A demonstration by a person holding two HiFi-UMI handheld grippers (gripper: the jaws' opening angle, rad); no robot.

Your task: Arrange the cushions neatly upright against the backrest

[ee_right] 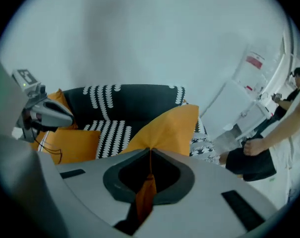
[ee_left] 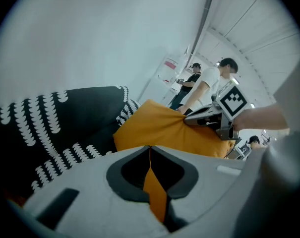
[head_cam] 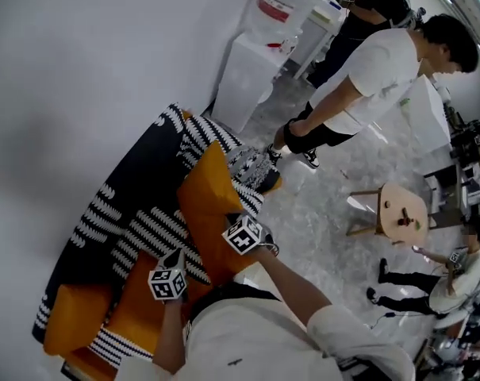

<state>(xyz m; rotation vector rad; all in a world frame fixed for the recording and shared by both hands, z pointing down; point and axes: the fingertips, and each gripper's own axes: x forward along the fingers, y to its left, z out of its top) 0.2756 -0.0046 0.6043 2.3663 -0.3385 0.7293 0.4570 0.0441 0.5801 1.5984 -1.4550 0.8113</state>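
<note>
white wall behind a black patterned sofa; both tongs hold one orange cushion.
the left tongs are pressed together on a fold of the cushion's cloth, and orange fabric runs down between the jaws. the right tongs pinch another edge of the same cushion in the same way. the cushion is held up, tilted, in front of the backrest. a second cushion lies on the seat toward the sofa's left end in the right gripper view. a person stands past the sofa's other end, with a stool near.
</note>
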